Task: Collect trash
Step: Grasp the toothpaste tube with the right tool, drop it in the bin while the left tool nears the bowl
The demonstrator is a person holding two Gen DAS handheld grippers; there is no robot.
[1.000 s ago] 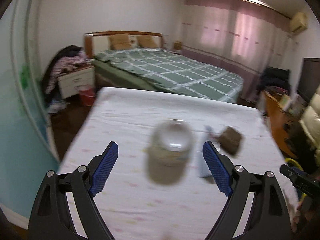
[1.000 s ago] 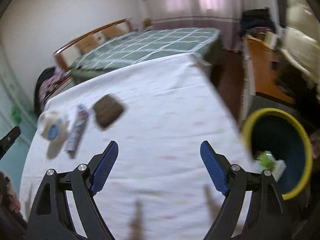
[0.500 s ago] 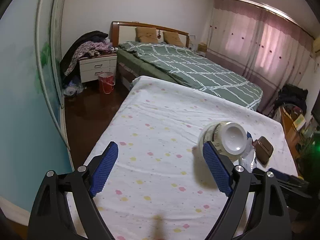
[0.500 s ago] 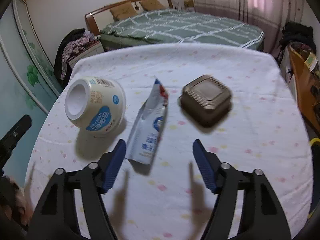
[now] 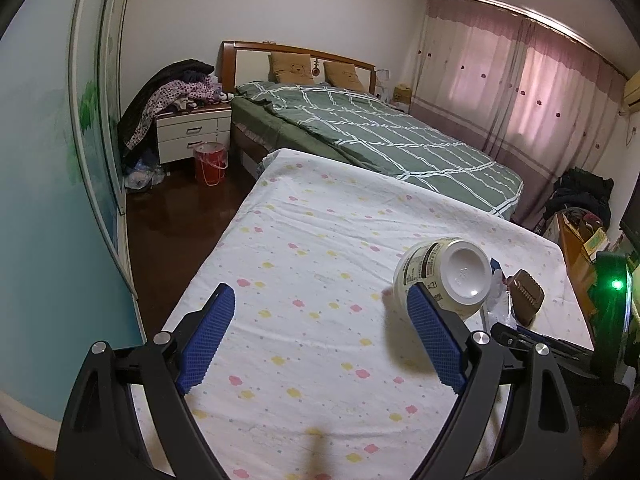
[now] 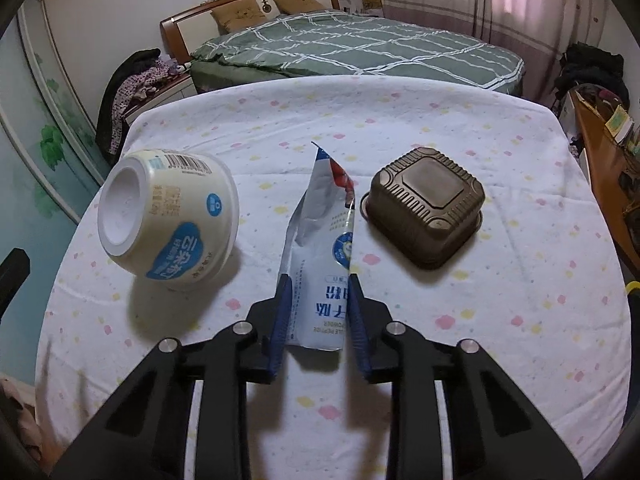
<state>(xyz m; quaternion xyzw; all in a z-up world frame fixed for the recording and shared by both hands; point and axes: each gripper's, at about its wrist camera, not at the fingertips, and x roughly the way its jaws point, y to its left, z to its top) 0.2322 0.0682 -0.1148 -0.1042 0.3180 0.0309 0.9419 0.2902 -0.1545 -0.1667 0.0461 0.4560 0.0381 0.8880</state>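
Observation:
Three pieces of trash lie on the table's flowered white cloth. A blue-and-white foil pouch lies in the middle, and my right gripper is closing on its near end, both blue pads against its edges. Left of it a cream paper cup lies on its side. An upturned brown plastic box sits to the right. My left gripper hangs open over bare cloth, with the cup just beyond its right finger and nothing between the pads.
A green checked bed stands beyond the table. A nightstand piled with clothes and a red bucket are at the far left. A wooden desk runs along the right, with a yellow bin rim below it.
My right gripper swung from the yellow bin to the pouch and closed around its near end. The left view turned left, so the cup slid from between its fingers to the right.

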